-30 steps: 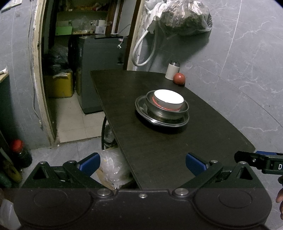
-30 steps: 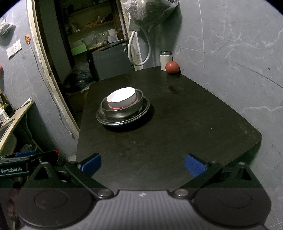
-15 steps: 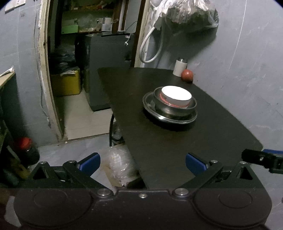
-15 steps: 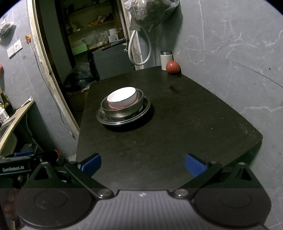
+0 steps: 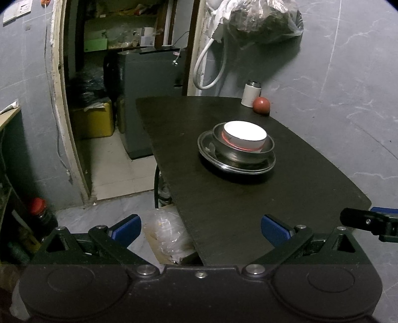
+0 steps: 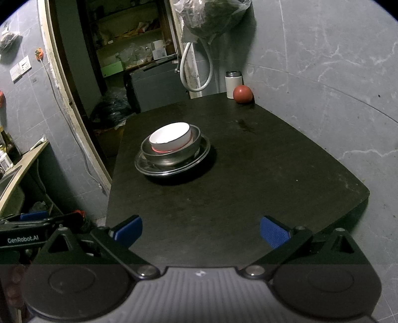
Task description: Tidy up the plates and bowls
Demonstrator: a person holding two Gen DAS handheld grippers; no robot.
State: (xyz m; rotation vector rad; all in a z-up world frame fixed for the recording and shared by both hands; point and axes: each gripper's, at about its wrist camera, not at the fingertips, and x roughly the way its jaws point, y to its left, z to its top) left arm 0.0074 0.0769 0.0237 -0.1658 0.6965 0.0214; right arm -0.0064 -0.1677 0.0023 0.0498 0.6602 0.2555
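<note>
A white bowl (image 5: 245,135) (image 6: 171,138) with a red band at its base sits nested in a steel bowl (image 5: 248,155) (image 6: 171,157). Both rest on a steel plate (image 5: 209,152) (image 6: 199,156) in the middle of the black table (image 5: 248,206) (image 6: 236,186). My left gripper (image 5: 200,227) hangs open at the table's near left corner, well short of the stack. At the near edge my right gripper (image 6: 200,229) stands open with nothing between its blue pads. Each gripper shows at the edge of the other's view.
A white canister (image 5: 251,95) (image 6: 233,84) and a red ball (image 5: 261,105) (image 6: 243,94) stand at the far right corner against the grey wall. A filled plastic bag (image 5: 261,22) hangs above. An open doorway with a grey cabinet (image 5: 151,99) lies left. A plastic bag (image 5: 166,238) lies on the floor.
The left gripper has shifted a little left and back, so the stack sits further right in its view. The right gripper has barely moved. Both stay open.
</note>
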